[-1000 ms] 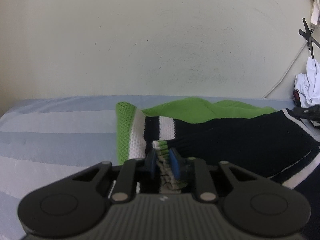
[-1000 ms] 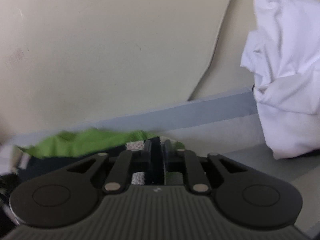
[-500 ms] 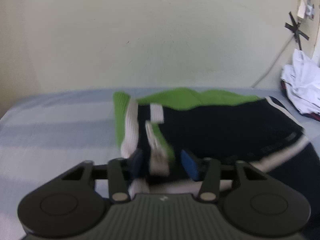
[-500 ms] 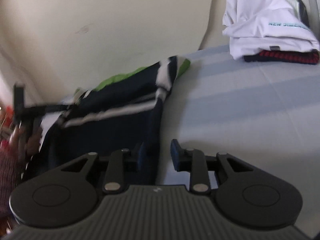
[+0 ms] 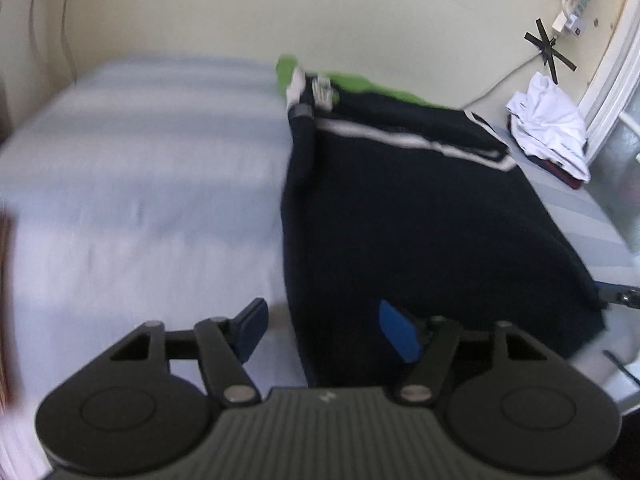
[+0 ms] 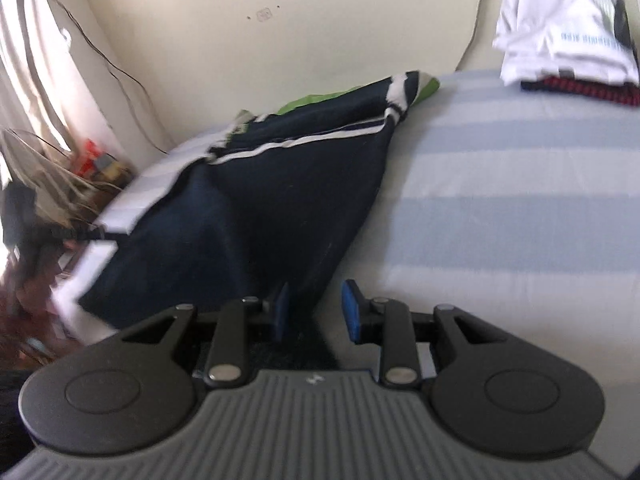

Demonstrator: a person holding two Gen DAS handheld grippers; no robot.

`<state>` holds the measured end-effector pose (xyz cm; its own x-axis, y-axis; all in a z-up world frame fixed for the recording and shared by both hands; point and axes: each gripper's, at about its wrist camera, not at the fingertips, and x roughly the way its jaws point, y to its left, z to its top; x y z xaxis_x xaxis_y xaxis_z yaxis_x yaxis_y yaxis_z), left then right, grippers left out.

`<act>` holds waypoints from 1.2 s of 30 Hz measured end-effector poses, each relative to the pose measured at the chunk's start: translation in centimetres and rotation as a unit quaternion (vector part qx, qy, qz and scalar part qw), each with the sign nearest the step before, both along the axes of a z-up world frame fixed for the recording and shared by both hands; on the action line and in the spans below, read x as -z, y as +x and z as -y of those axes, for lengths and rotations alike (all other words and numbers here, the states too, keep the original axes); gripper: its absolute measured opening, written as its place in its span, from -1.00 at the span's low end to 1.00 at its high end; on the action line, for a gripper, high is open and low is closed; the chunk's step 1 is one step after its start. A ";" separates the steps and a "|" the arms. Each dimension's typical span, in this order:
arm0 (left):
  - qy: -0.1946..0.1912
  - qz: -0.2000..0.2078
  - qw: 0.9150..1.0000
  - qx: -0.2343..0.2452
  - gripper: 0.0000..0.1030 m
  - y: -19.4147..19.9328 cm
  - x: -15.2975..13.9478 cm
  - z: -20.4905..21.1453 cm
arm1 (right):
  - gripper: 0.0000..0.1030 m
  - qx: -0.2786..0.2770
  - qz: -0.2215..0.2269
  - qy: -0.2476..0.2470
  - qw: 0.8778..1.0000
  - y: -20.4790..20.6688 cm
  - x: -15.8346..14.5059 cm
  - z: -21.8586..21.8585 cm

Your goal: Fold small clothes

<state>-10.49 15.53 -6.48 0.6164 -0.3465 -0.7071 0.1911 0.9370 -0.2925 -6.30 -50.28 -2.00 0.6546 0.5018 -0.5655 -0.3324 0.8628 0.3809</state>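
Note:
A dark navy sweater (image 5: 416, 216) with white stripes and green trim lies spread on the striped bed, its green end toward the wall. It also shows in the right wrist view (image 6: 272, 208). My left gripper (image 5: 320, 330) is open and empty, low over the sweater's near left edge. My right gripper (image 6: 314, 310) is open, with the sweater's near right corner lying between its fingers. Its tip also shows at the right edge of the left wrist view (image 5: 620, 294).
The bed has a pale blue and white striped sheet (image 5: 140, 184). A pile of folded clothes, white on top (image 5: 548, 128), sits at the far right corner by the wall; it also shows in the right wrist view (image 6: 568, 32). Cables run on the wall. Clutter (image 6: 96, 164) lies beyond the bed's left side.
Both grippers let go of the sweater's far end and opened. Both pulled back toward the near edge, and the sweater now lies spread out.

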 end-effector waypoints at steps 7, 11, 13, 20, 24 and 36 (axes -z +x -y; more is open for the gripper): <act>-0.046 -0.016 0.999 -0.008 -0.10 -2.4 0.4 1.4 | -0.15 -0.027 -0.024 0.040 0.999 -3.8 0.0 2.0; -0.017 -0.024 0.999 -0.022 -0.79 -2.1 -0.1 2.0 | -0.21 -0.019 -0.017 0.056 0.998 -4.4 1.0 1.2; -0.030 -0.017 0.999 -0.025 -0.79 -2.9 -1.2 0.9 | -0.79 -0.031 -0.014 0.050 0.998 -4.1 1.1 0.0; -0.024 -0.009 0.998 -0.054 -0.70 -5.4 -2.6 -2.2 | -0.88 -0.171 0.037 0.099 0.980 -8.0 -2.0 -1.8; -0.026 -0.045 0.997 -0.065 -0.24 -4.5 0.2 -2.3 | -0.78 -0.139 0.008 0.053 0.989 -7.0 -0.9 -1.5; -0.030 -0.043 0.998 -0.044 -0.38 -4.3 0.7 -2.5 | -0.09 -0.090 -0.041 0.057 0.994 -4.4 1.0 -0.9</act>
